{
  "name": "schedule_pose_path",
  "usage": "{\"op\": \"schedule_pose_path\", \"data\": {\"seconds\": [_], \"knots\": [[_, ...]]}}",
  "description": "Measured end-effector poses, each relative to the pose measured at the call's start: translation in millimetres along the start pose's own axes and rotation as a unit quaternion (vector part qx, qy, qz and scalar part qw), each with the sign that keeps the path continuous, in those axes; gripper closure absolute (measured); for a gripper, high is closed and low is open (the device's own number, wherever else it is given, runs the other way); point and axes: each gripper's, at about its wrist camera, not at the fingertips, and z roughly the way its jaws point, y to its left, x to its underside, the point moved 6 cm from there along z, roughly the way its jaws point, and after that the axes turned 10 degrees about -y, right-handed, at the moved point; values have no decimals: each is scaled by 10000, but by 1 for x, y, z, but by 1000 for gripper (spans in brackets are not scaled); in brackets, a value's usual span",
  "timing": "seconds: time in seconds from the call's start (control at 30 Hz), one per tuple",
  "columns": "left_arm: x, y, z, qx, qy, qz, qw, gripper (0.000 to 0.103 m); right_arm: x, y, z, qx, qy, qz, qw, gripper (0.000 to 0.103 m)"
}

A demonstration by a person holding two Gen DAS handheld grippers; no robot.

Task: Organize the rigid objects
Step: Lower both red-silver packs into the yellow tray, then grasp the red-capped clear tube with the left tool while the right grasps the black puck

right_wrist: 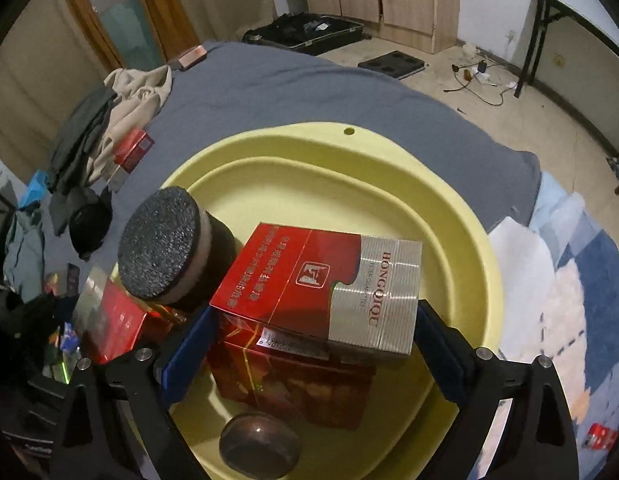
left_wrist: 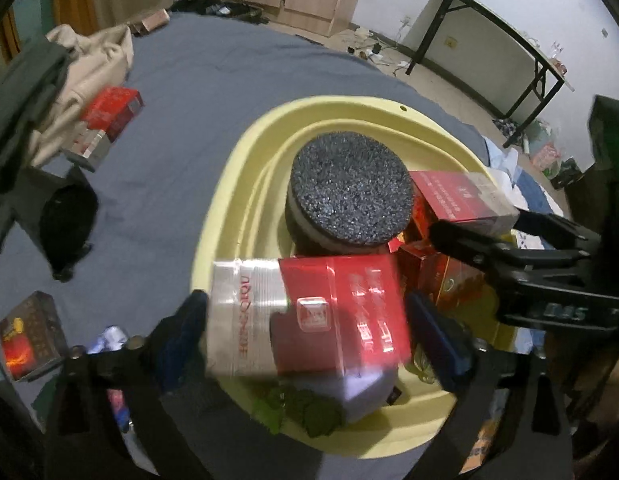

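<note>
A yellow basin (left_wrist: 249,168) (right_wrist: 449,208) sits on the grey-blue bed. In it stand a dark jar with a speckled round lid (left_wrist: 349,188) (right_wrist: 161,244), red boxes (left_wrist: 441,276) (right_wrist: 293,384) and a brown egg-shaped object (right_wrist: 259,446). My left gripper (left_wrist: 305,320) is shut on a red and silver cigarette box (left_wrist: 309,316) over the basin's near rim. My right gripper (right_wrist: 309,344) (left_wrist: 469,232) is shut on another red and silver cigarette box (right_wrist: 321,288) (left_wrist: 461,196) above the red boxes inside the basin.
On the bed outside the basin lie a red and silver box (left_wrist: 105,120) (right_wrist: 131,152), a dark patterned box (left_wrist: 29,336), a black round object (left_wrist: 67,224) (right_wrist: 89,228) and piled clothes (left_wrist: 77,76) (right_wrist: 121,108). A folding table (left_wrist: 505,40) stands by the far wall.
</note>
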Motion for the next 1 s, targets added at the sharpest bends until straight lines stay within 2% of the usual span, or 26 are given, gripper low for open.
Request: {"op": "schedule_pose_path", "data": {"seconds": [0.03,0.2,0.23,0.33,0.4,0.47,0.57,0.7,0.83,0.93,1.0], "knots": [[-1,-1,-6,1,-79,43,10000,1,-2,1,-4,-36,-84,23,10000,1],[-1,-29,-48,-165,-480,636,9967,0,-3,-25,-71,-130,-787,638,9948,0],[2,-45,-61,-36,-572,714,9958,0,1,-38,-93,-81,-1010,866,9911,0],[12,-88,-87,439,-646,671,9947,0,22,-64,-141,204,-1331,1148,9842,0],[22,-122,-100,878,-631,663,9919,0,51,-86,-181,492,-1488,1236,9799,0],[36,-152,-105,1011,-574,704,9907,0,78,-104,-211,807,-1508,1297,9767,0],[64,-196,-99,1034,-385,1159,9871,0,127,-140,-259,1287,-1548,1420,9692,0],[92,-246,-81,996,-163,1566,9825,0,177,-183,-299,1881,-1503,1521,9586,0],[98,-285,-55,982,-50,1470,9842,0,200,-217,-303,2077,-1459,1875,9489,0],[106,-317,-20,1080,239,1300,9853,0,201,-234,-290,2032,-1495,2074,9452,0],[108,-334,-3,1013,210,1329,9857,0,195,-247,-277,2008,-1487,2157,9440,0]]}}
